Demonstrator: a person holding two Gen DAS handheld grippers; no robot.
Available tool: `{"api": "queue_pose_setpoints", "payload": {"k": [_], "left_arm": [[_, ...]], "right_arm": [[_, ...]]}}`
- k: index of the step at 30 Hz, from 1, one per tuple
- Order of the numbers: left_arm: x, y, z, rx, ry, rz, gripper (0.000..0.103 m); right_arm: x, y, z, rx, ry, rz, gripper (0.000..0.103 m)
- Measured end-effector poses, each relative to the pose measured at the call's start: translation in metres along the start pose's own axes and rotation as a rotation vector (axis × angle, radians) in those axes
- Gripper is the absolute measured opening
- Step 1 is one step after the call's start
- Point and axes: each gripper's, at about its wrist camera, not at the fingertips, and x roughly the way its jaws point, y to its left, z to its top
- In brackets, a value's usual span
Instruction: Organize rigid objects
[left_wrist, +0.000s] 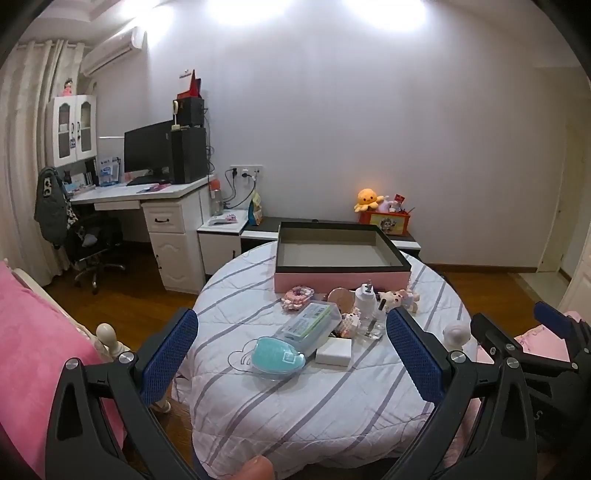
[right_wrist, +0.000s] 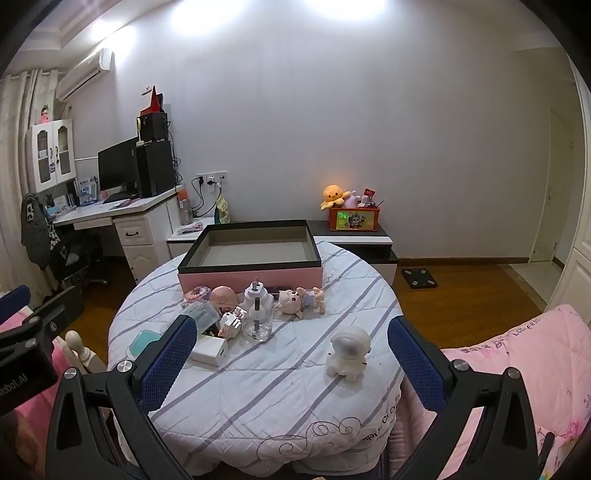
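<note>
Now, lines from where I stand at the table:

Left claw (left_wrist: 291, 363): my jaws stand wide apart, nothing between the pads; it hangs above the near edge of the table (left_wrist: 258, 417), tipped down a little.

Right claw (right_wrist: 291, 363): likewise spread wide and empty, tipped down the same.

Box (left_wrist: 341, 254): pink sides, black rim, no lid, at 12 o'clock on the table, nothing showing inside.

Clutter: a loose cluster just in front of the box, mid-table.

Case (left_wrist: 308, 326): clear plastic, lying flat, at 12 o'clock from my left claw.

Mask (left_wrist: 277, 356): teal, in a clear wrap, touching the case's near end.

Block (left_wrist: 334, 352): white, just beside the case at 3 o'clock.

Bottle (right_wrist: 257, 314): clear with a white top, upright, mid-cluster.

Doll (right_wrist: 301, 301): lying at 3 o'clock of the bottle.

Figure (right_wrist: 349, 350): white, standing apart from the cluster, between my right claw's fingers in its view, not touched.

Bedding (right_wrist: 517, 369): pink, at 3 o'clock of the table.
</note>
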Motion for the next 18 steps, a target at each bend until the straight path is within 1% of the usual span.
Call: {"api": "queue_pose_setpoints", "payload": {"k": [18], "left_arm": [[0.0048, 0.0005, -0.0002, -0.003, 0.015, -0.007, 0.103]], "right_arm": [[0.0002, -0.0002, -0.001, 0.0, 0.001, 0.0, 0.103]]}}
